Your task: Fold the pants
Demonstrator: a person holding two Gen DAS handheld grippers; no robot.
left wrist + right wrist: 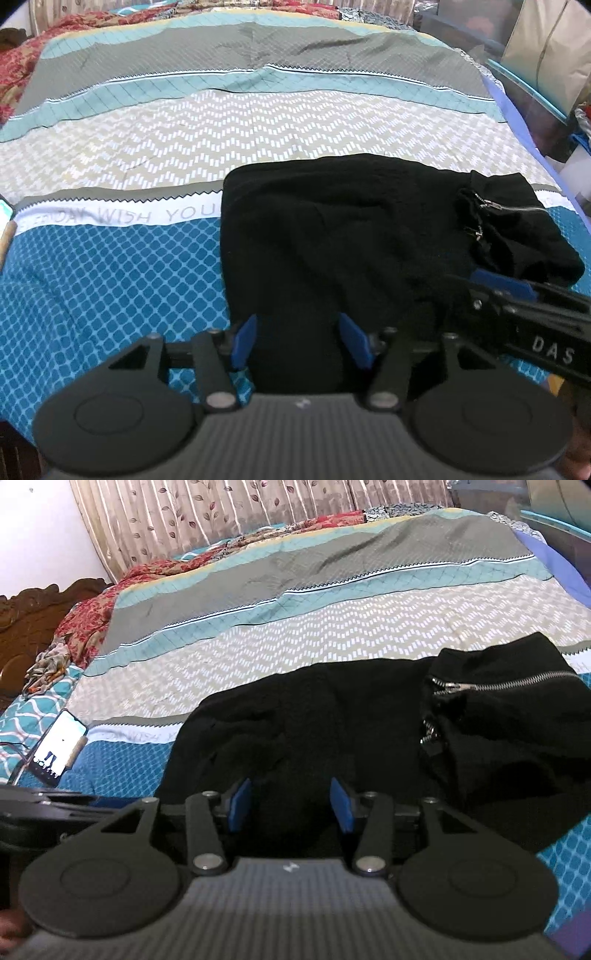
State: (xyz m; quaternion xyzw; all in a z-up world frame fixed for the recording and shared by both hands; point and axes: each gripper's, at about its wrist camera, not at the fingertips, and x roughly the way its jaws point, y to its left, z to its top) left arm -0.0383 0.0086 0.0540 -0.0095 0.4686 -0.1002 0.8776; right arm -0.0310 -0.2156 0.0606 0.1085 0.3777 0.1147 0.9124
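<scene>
Black pants (332, 236) lie folded in a thick stack on the patterned bedspread (147, 155), with silver zippers (517, 208) at the right end. They also show in the right wrist view (332, 723), zippers (498, 683) at right. My left gripper (301, 338) is open, its blue pads over the near left edge of the pants. My right gripper (291, 805) is open over the near edge of the pants; it also shows in the left wrist view (509, 288) at right. Neither holds cloth.
A lit phone (59, 746) lies on the bed at the left. Red floral bedding (88, 616) and a carved wooden headboard (29, 627) are at far left. A curtain (221, 513) hangs behind. Furniture (535, 81) stands beyond the bed's right edge.
</scene>
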